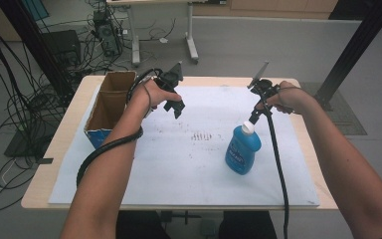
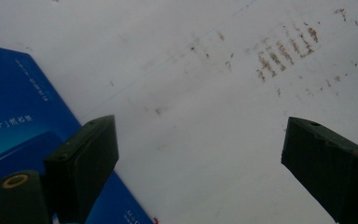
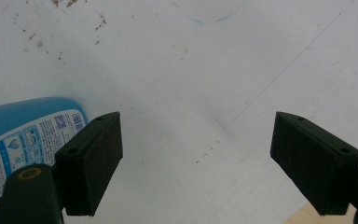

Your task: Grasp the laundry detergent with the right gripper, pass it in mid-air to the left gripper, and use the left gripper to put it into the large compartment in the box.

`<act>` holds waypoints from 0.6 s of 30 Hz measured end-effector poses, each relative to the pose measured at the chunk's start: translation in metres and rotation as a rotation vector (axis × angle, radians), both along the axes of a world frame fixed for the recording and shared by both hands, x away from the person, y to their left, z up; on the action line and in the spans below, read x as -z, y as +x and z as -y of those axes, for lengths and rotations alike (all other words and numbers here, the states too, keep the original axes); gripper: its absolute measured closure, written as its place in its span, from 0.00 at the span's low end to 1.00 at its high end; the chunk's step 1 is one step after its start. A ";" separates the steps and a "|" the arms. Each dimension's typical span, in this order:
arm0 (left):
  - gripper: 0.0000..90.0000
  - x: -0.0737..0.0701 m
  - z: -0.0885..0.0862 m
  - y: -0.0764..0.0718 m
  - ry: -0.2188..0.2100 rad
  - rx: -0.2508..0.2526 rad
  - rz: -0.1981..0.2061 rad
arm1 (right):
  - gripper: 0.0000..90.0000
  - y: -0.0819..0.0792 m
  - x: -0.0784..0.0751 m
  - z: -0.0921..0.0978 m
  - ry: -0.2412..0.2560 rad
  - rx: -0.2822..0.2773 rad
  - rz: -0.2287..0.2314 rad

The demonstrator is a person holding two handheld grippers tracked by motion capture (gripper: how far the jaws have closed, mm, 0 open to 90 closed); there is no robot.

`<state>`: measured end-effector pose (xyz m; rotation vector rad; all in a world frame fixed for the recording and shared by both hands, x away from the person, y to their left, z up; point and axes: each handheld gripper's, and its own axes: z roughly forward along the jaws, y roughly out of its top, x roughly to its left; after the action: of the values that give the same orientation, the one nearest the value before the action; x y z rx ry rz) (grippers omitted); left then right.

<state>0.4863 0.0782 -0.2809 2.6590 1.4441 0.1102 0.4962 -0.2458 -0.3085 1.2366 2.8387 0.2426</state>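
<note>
A blue bottle [image 1: 242, 150] with a white cap stands upright on the white sheet [image 1: 179, 164], right of centre. My right gripper [image 1: 257, 116] hovers just behind and above its cap, jaws open and holding nothing. In the right gripper view the bottle's labelled side [image 3: 23, 130] lies at the left, beside the left jaw of my right gripper [image 3: 196, 126]. My left gripper [image 1: 175, 105] hangs open over the sheet, right of the cardboard box [image 1: 110, 102]. In the left gripper view the gripper [image 2: 198, 135] has its jaws wide apart over bare sheet, with the box's blue side [image 2: 14, 112] at the left.
The open-topped box stands at the table's left, long side running front to back. Brown smudges [image 1: 202, 135] mark the sheet's middle. Bare wooden table edge [image 1: 323, 164] runs along the right. Cables trail from both grippers toward the person. Cables and a desk frame stand beyond the table.
</note>
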 end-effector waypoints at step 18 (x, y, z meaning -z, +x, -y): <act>0.12 0.001 -0.021 -0.038 -0.007 0.016 0.000 | 0.18 -0.026 -0.003 0.027 -0.015 0.027 0.029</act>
<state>0.4488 0.0990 -0.2817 2.6644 1.4208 0.1042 0.4699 -0.2725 -0.3056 1.2572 2.7922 0.2357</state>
